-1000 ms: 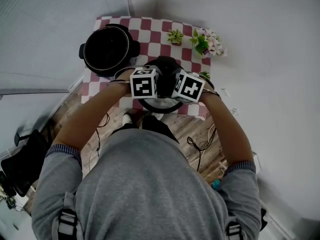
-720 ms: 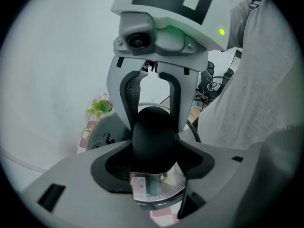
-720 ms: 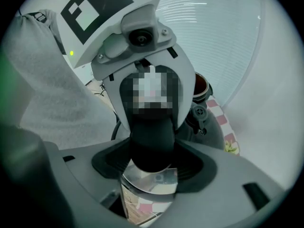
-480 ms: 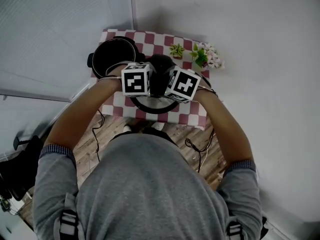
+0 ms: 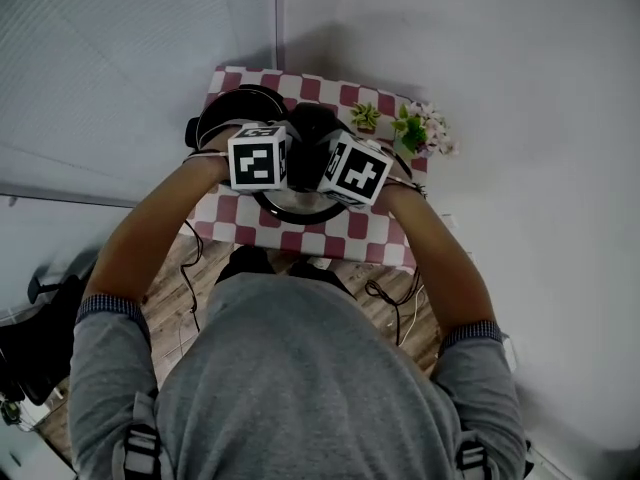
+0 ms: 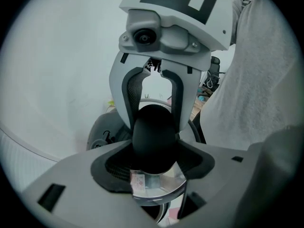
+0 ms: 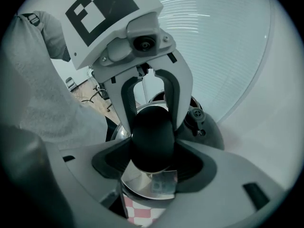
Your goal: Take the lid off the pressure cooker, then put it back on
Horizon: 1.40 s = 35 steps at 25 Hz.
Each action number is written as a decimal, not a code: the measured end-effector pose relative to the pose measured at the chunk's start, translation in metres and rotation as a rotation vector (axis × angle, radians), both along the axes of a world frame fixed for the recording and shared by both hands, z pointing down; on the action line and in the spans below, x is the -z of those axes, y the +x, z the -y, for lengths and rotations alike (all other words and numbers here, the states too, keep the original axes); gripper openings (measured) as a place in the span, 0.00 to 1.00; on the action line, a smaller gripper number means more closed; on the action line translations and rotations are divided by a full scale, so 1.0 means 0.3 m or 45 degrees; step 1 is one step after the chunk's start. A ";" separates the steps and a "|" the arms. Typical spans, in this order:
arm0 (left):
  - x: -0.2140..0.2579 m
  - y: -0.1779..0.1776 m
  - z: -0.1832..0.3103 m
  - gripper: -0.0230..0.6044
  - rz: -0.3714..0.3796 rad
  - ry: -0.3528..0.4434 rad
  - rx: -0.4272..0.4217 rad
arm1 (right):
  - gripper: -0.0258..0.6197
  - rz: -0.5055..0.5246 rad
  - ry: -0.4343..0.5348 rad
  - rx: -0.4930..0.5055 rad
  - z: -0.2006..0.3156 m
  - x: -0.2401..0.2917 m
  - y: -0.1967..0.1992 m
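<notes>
Where the checked surface [image 5: 345, 238] carries the uncovered pressure cooker [image 5: 235, 106] at its back left corner, we hold the lid [image 5: 298, 206] above the surface, just beside the pot. The left gripper [image 6: 153, 148] and right gripper [image 7: 152, 148] face each other, fingers pinching the lid's black knob [image 6: 152, 134] from opposite sides.

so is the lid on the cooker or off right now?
Off. Both the left gripper and the right gripper clamp the black knob of the lid, which hangs over the checkered cloth, cooker beside it.
</notes>
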<state>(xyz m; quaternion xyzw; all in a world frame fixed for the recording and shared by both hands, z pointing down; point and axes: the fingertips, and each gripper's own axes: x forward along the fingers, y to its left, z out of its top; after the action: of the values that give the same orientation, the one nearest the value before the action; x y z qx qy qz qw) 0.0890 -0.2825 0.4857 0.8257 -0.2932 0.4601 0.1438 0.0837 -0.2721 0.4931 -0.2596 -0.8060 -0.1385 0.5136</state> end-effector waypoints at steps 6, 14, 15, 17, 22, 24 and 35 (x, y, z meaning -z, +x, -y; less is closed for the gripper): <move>-0.011 -0.163 -0.048 0.52 -0.005 -0.016 -0.128 | 0.49 -0.001 -0.010 -0.125 -0.042 -0.015 -0.171; -0.036 -0.322 -0.113 0.52 0.012 -0.035 -0.381 | 0.49 0.035 -0.033 -0.383 -0.099 -0.041 -0.342; -0.041 -0.344 -0.117 0.52 0.019 -0.037 -0.404 | 0.49 0.039 -0.034 -0.405 -0.101 -0.047 -0.365; -0.060 -0.387 -0.126 0.52 0.030 -0.041 -0.437 | 0.49 0.047 -0.036 -0.443 -0.108 -0.057 -0.410; -0.107 -0.460 -0.134 0.52 0.034 -0.057 -0.505 | 0.49 0.017 -0.065 -0.517 -0.132 -0.095 -0.476; -0.122 -0.478 -0.132 0.52 0.028 -0.067 -0.530 | 0.49 0.010 -0.078 -0.541 -0.132 -0.110 -0.496; -0.179 -0.527 -0.123 0.52 -0.025 -0.091 -0.601 | 0.49 -0.028 -0.119 -0.612 -0.122 -0.188 -0.537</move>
<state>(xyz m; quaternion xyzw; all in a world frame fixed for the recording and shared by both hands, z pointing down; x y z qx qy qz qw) -0.0690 -0.2455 0.5393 0.8702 -0.0741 0.4829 0.0642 -0.0774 -0.2355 0.5494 -0.0855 -0.8446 0.0280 0.5278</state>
